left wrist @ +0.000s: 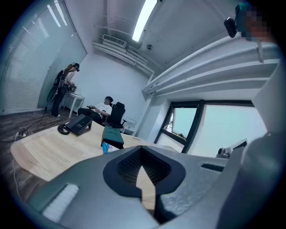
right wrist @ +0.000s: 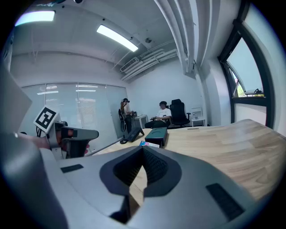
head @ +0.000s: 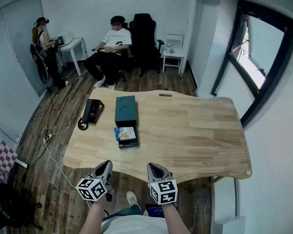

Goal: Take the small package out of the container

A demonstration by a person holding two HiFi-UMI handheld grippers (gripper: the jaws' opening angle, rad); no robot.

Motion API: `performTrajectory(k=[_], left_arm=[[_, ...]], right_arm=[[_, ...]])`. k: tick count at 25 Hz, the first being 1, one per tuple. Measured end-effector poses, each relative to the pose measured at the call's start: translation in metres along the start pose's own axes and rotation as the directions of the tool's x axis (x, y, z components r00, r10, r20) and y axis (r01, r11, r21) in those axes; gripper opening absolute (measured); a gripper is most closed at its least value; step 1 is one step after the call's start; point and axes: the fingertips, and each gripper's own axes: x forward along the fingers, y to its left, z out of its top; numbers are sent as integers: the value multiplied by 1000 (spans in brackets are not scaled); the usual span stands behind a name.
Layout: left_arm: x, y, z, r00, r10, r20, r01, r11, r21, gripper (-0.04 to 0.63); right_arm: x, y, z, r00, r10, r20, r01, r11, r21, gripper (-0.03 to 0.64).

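A dark green box-shaped container (head: pixel 125 109) lies on the wooden table (head: pixel 196 131), its drawer pulled out toward me. A small colourful package (head: pixel 125 134) lies in the drawer. The container (left wrist: pixel 113 135) and package (left wrist: pixel 105 146) also show in the left gripper view, and the container (right wrist: pixel 157 134) and package (right wrist: pixel 144 144) show in the right gripper view. My left gripper (head: pixel 106 164) (left wrist: pixel 142 155) and right gripper (head: pixel 153 165) (right wrist: pixel 143 155) hover side by side just short of the table's near edge. Both are shut and empty, well away from the container.
A black flat device (head: pixel 92 111) with a coiled cable lies left of the container. Beyond the table, one person (head: pixel 46 48) stands at a white desk and another (head: pixel 112 47) sits beside a black chair (head: pixel 143 38). A window (head: pixel 260 49) is on the right.
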Motion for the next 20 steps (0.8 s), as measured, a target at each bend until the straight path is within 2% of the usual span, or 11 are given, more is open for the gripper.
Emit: performTrajectory(k=[11,20], left_arm=[[-2,8,-2,999,25,-33,-25,999,22,0],[46,47,-1,997,35,-72,-34,999,15,0]], right_arm=[[6,5,-5,1000,12,-15,-12,1000,-17,5],[55,-21,-1,999,-11,-51,11,1000,-5,5]])
